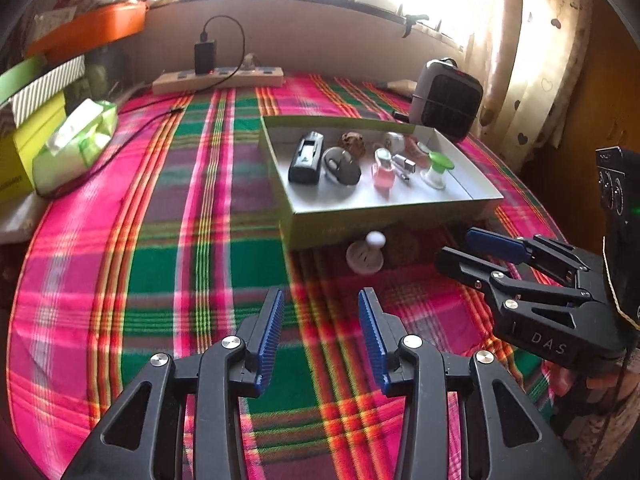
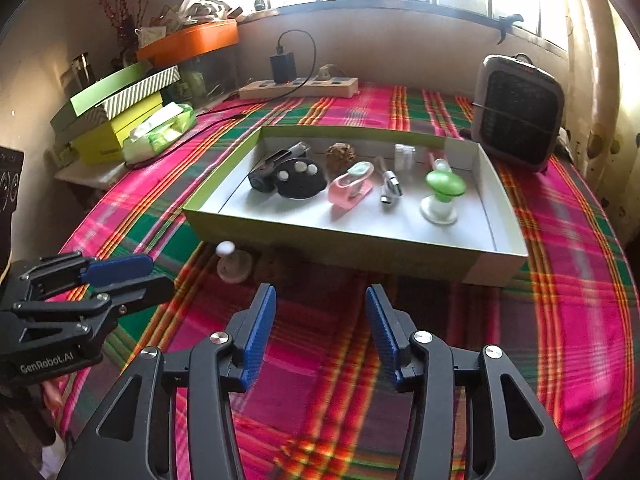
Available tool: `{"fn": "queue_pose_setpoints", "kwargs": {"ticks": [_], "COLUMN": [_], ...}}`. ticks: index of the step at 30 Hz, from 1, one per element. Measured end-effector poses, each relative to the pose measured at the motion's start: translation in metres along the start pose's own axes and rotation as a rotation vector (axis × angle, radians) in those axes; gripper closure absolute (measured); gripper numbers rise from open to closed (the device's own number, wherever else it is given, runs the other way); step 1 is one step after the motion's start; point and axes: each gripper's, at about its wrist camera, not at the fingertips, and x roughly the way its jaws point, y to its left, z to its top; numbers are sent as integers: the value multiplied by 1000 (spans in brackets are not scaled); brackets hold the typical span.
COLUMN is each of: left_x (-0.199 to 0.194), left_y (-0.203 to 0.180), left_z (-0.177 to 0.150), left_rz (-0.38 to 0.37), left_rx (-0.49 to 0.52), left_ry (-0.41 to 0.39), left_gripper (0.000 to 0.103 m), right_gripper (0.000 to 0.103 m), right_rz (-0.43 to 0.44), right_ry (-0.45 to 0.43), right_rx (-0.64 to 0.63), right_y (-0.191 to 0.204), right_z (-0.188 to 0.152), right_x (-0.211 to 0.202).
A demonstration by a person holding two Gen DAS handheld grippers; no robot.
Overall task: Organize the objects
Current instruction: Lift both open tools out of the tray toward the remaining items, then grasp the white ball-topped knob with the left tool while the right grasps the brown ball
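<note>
Most things already sit in your box (image 2: 400, 248). One white knob (image 2: 232, 264) waits on the cloth just outside it. Both your claws, left (image 1: 322, 340) and right (image 2: 320, 336), are apart and hold nothing.

Domestic room: plaid tablecloth (image 2: 560, 280); heart-print curtain (image 1: 532, 60); power strip (image 2: 300, 87); small heater (image 2: 516, 118); stacked boxes (image 2: 120, 112) by the window.
</note>
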Motion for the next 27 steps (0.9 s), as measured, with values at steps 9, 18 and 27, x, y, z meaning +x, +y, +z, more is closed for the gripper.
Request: {"fn": "queue_pose_setpoints", "kwargs": {"ticks": [9,18,27], "left_x": [3,4,9], "left_y": [11,17,20], "left_z": [-7,-7,-1], "left_rz": [-39,-70,-95], "left_rx": [2,5,8], "left_ry": [17,23,35], "left_gripper": [66,66,66], "right_gripper": [54,54,54], "right_rz": [-11,-54,-56], "right_ry": [35,69,66], "right_rx": [11,24,38], "right_y": [18,23,23], "right_z": [4,9,12], "right_x": [15,29,33]}}
